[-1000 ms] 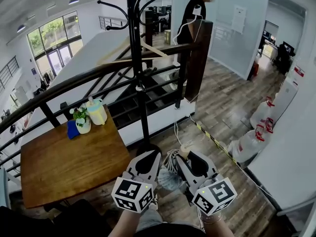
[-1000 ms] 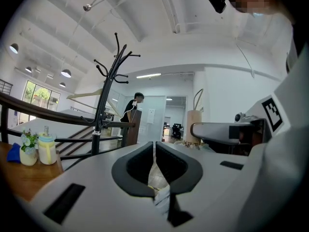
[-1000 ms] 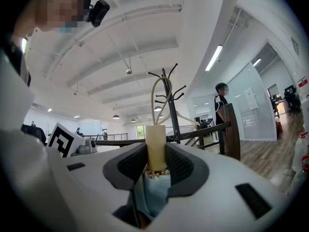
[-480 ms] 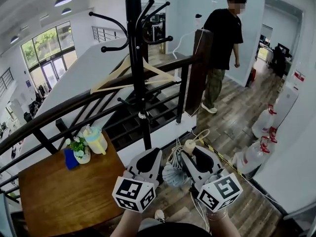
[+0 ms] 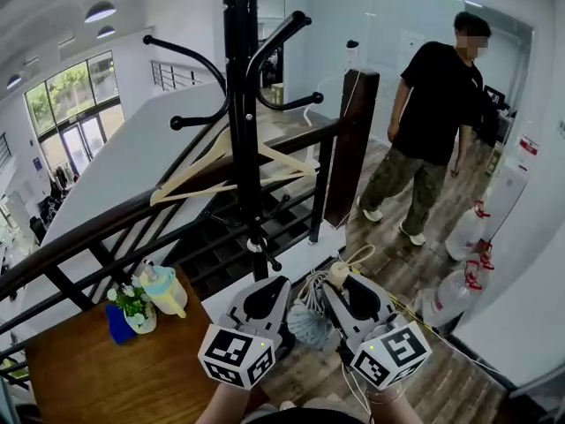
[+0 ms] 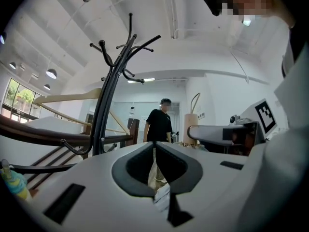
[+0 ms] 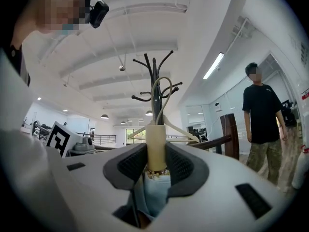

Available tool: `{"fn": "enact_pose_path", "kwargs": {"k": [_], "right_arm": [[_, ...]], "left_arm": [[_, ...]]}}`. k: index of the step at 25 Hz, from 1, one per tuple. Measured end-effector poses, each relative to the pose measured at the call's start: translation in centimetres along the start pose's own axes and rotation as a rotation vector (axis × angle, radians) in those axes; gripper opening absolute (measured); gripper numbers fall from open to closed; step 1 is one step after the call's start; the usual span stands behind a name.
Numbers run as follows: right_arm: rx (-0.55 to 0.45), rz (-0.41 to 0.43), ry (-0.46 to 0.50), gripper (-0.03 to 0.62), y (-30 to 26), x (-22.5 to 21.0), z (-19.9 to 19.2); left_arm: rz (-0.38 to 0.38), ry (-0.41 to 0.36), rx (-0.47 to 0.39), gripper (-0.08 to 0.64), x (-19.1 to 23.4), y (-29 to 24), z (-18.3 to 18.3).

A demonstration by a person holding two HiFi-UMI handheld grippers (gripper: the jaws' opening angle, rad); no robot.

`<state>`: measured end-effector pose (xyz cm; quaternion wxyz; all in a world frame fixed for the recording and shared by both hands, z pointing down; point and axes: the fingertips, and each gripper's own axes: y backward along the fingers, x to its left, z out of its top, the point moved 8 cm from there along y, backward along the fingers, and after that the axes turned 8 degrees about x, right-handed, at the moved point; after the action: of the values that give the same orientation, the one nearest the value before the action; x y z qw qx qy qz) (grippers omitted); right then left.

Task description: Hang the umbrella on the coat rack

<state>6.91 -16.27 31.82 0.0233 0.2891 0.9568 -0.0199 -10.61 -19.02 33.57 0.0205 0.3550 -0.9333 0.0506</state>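
L tongs (image 5: 267,288): jaws narrow, tips meet in the L gripper view (image 6: 154,146). A pale scrap shows low in the gap behind the tips; can't tell what it is.
R tongs (image 5: 346,285): clamped on the cream handle of the umbrella (image 5: 309,321); pads press both sides of it in the R gripper view (image 7: 155,153).
Umbrella: folded, pale blue fabric bunched below the handle (image 7: 155,144). It hangs betw. the two tongs, held near-upright, handle on top.
Cord loop (image 5: 357,256): comes off the handle top and arcs up, loose.
Coat rack (image 5: 240,131): black pole w/ curved hooks, just beyond the tongs and up-left of the umbrella. Umbrella is apart from every hook, not hung.
Hanger (image 5: 225,170): wood, on the rack at mid-height.
Railing (image 5: 106,228): dark, runs behind the rack, stairs past it.
Table (image 5: 97,382): wood, lower L; flower pot (image 5: 134,309), pastel bottle (image 5: 165,288) and blue item (image 5: 116,323) sit close together near its far edge.
Person (image 5: 437,104): black top, camo trousers, on the wood floor at R, well apart from the rack.
Water jugs (image 5: 459,228): by the R wall.
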Motion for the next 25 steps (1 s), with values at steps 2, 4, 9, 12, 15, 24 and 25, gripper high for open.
{"fn": "enact_pose_path", "kwargs": {"k": [2, 4, 9, 12, 15, 24, 25], "right_arm": [[-0.001, -0.006, 0.004, 0.133, -0.6, -0.2, 0.3], [-0.001, -0.009, 0.01, 0.133, -1.3, -0.5, 0.6], [-0.007, -0.006, 0.043, 0.133, -2.9, -1.3, 1.5], [-0.025, -0.004, 0.044, 0.133, -3.5, -2.4, 2.0], [-0.033, 0.011, 0.042, 0.133, -4.6, -3.4, 2.6], [-0.046, 0.06, 0.068, 0.133, -7.6, -5.5, 4.8], [-0.047, 0.063, 0.072, 0.133, -7.9, -5.7, 5.1]], "left_arm": [[-0.001, 0.001, -0.003, 0.026, 0.6, -0.3, 0.2], [-0.003, -0.003, -0.002, 0.026, 1.1, -0.7, 0.4], [-0.004, -0.007, -0.022, 0.026, 2.0, -1.4, 1.1], [0.005, -0.005, -0.049, 0.026, 2.2, -2.4, 1.9], [0.012, -0.02, -0.066, 0.026, 2.5, -3.7, 3.0], [0.072, -0.057, -0.122, 0.026, 4.4, -6.0, 6.2], [0.076, -0.059, -0.126, 0.026, 4.7, -6.3, 6.6]]}}
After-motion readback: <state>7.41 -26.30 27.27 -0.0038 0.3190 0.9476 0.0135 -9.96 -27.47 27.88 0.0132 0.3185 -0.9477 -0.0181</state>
